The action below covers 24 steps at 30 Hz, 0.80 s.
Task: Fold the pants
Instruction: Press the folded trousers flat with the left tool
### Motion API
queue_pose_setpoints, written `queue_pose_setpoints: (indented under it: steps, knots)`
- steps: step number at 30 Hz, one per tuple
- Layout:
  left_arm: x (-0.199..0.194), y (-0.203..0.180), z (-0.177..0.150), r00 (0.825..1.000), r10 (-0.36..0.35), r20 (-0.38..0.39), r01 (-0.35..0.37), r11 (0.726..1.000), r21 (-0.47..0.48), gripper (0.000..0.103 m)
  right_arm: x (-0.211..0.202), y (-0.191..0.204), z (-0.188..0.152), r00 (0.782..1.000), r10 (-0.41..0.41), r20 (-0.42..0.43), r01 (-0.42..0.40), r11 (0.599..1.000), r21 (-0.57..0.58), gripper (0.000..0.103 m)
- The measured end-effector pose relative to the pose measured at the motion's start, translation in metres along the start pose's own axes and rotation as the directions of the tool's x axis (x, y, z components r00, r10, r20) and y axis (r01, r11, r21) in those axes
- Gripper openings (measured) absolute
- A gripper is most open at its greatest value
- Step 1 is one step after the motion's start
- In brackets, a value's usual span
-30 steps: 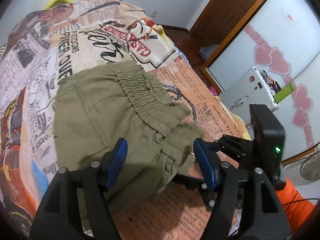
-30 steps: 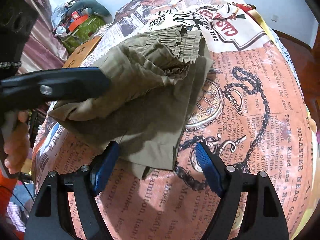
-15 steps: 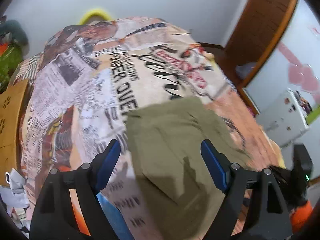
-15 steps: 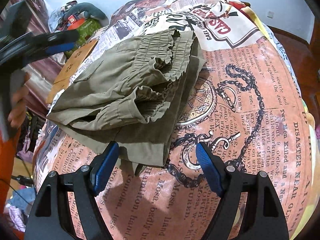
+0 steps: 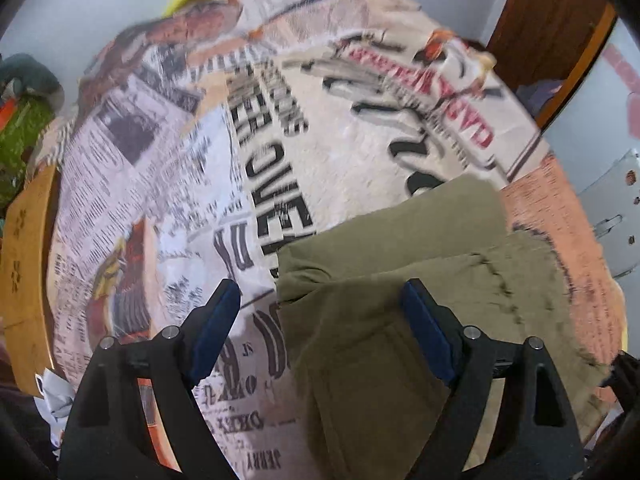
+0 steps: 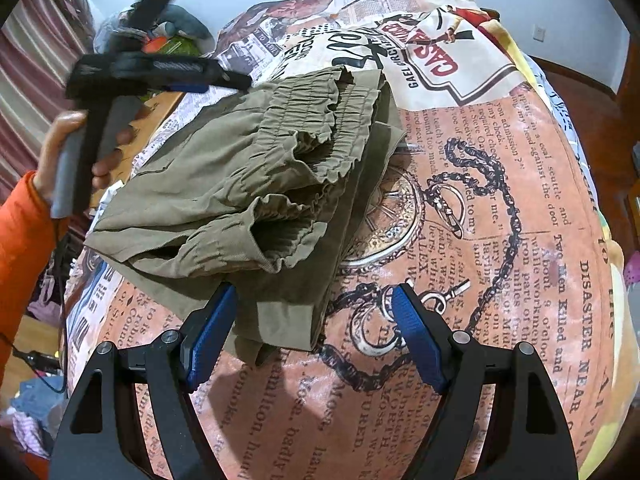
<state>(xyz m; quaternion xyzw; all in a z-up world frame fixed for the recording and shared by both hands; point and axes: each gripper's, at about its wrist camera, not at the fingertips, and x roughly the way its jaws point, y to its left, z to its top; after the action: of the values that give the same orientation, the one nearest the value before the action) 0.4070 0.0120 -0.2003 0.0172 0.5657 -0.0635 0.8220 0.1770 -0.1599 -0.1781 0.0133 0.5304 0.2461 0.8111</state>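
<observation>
Right wrist view is showing the right gripper [image 6: 312, 332] nearest the lens, its blue pads [image 6: 416, 340] standing wide apart and gripping nothing, hovering over the near edge of the olive pants [image 6: 248, 184]. Just beyond, the pants are lying folded in a thick bundle on the bed cover [image 6: 500, 240], which is printed like old newspaper with a pocket watch and chain, and their gathered elastic waistband is facing the lens on top of the pile. Farther back on the left, a hand [image 6: 86, 148] in an orange sleeve [image 6: 24, 232] is holding the left gripper [image 6: 240, 80] above the far corner of the bundle. Left wrist view, blurred, is showing that gripper [image 5: 320, 320] with its jaws opening and nothing clamped; the left edge of the pants [image 5: 400, 272] is lying below the gap between the pads without touching them. Beyond the pants the printed cover [image 5: 200, 160] is stretching away to a pale wall [image 5: 100, 8], with a wooden door frame [image 5: 560, 32] at the upper right.
</observation>
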Motion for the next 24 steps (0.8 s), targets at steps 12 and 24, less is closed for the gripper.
queue_pose_setpoints:
  steps: [12,24]
  knots:
    - [0.01,-0.007,-0.035,0.985,0.167,0.04,-0.171,0.976,0.137,0.099,-0.005,0.001,-0.001,1.0,-0.03,0.007,0.03,1.0,-0.006,0.077]
    - [-0.017,0.024,-0.073,0.988,0.155,0.023,-0.156,0.986,0.056,0.099,-0.027,0.017,-0.007,0.997,-0.055,0.055,0.058,0.997,-0.05,0.077]
